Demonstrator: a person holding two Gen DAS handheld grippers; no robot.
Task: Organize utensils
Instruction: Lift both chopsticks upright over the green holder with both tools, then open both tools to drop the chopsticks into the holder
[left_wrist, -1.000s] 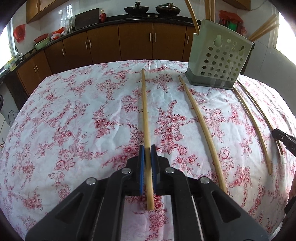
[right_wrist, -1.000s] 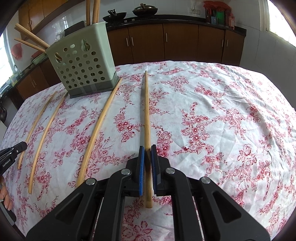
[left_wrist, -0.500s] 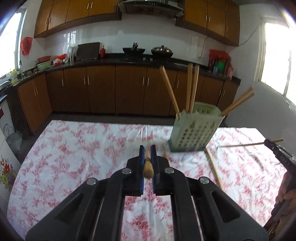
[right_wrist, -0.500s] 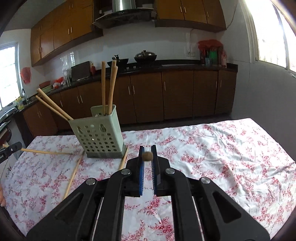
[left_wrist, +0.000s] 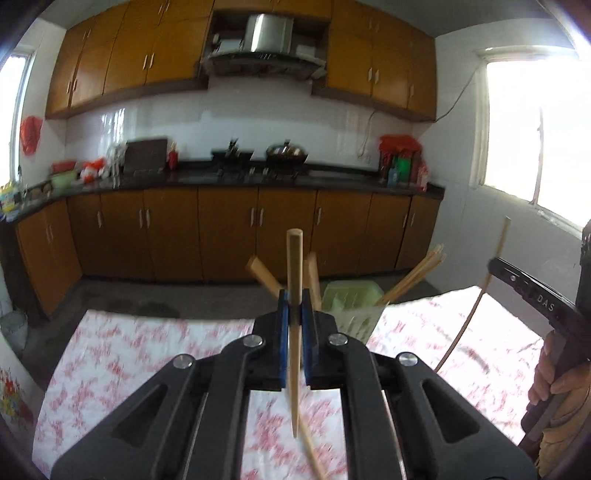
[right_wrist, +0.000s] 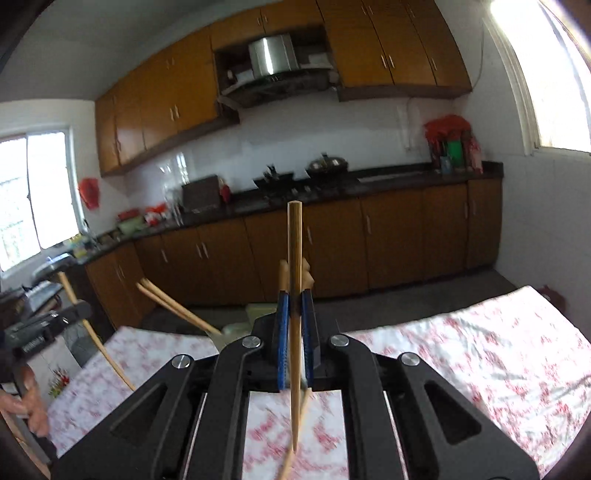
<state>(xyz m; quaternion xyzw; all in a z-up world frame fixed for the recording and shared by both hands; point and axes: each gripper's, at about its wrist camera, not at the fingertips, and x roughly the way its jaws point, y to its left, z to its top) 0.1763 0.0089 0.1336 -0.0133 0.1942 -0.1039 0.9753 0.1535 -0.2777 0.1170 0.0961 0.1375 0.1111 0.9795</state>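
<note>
My left gripper is shut on a long wooden chopstick, held upright above the table, blunt end up. My right gripper is shut on another wooden chopstick, also upright. The pale green perforated utensil holder stands on the table just beyond the left gripper, with several chopsticks sticking out of it. In the right wrist view the holder is mostly hidden behind the gripper. The right gripper with its chopstick shows at the right edge of the left wrist view.
The table has a white cloth with red flowers. Another chopstick lies on the cloth under the left gripper. One lies under the right gripper. Brown kitchen cabinets and a dark counter stand behind.
Both grippers have lifted their chopsticks off the cloth and tilted them from lying flat to upright. Both views rose from the table to the kitchen wall.
</note>
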